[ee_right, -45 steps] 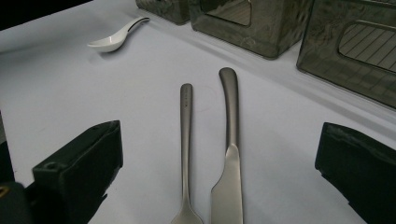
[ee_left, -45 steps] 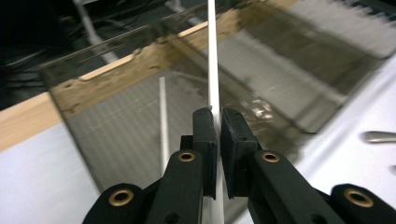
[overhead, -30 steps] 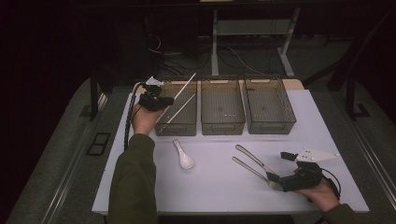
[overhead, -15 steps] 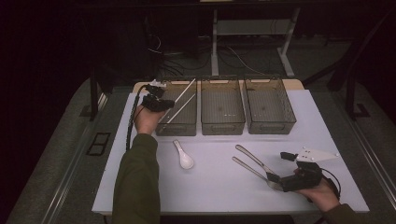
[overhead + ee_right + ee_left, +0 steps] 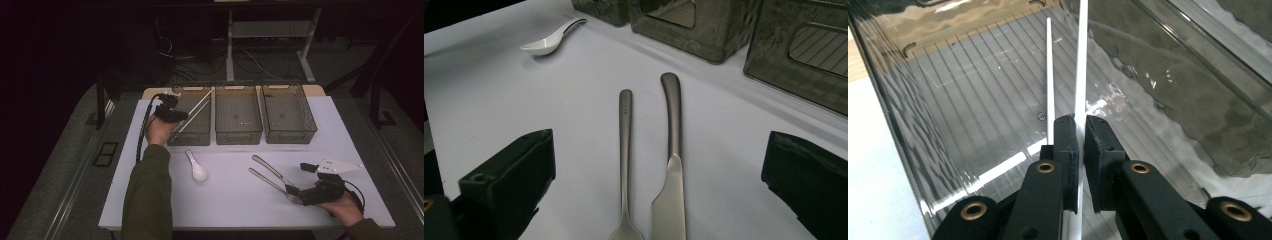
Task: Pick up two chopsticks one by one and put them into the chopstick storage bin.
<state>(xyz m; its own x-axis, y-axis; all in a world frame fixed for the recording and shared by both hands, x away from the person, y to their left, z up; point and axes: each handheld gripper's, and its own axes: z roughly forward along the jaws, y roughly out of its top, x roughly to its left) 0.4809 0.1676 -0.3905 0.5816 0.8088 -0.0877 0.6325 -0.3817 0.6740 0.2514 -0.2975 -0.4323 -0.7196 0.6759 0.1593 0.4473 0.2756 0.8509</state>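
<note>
Near edge, lower right of the high view: right gripper (image 5: 305,192) rests on the white table (image 5: 235,200), jaws spread wide and holding nothing. In the right gripper view the metal fork (image 5: 625,165) and metal knife (image 5: 671,165) lie side by side between the two black jaws, handles pointing away toward the upper centre of the frame, heads nearest the camera. Neither is touched by a jaw.

Middle of the table, left of centre in the high view: white soup spoon (image 5: 196,167), lying alone, well apart from both grippers.

Far side, upper left of the high view: left gripper (image 5: 172,112) is held over the near left part of the left bin (image 5: 192,135), the first of three clear bins in a row. In the left gripper view its jaws are nearly closed, pinching one white chopstick (image 5: 1080,75). A second white chopstick (image 5: 1049,75) lies just beside it, to the left, outside the jaws.

Key relation: both chopsticks run long axis straight ahead of the left gripper, slanting up toward the bin's far right corner. The held stick appears already inside the bin walls, so a release likely needs only the jaws to part. The left hand is the one engaged.

Middle bin (image 5: 238,120) and right bin (image 5: 289,117) hold no utensils that I can make out.
</note>
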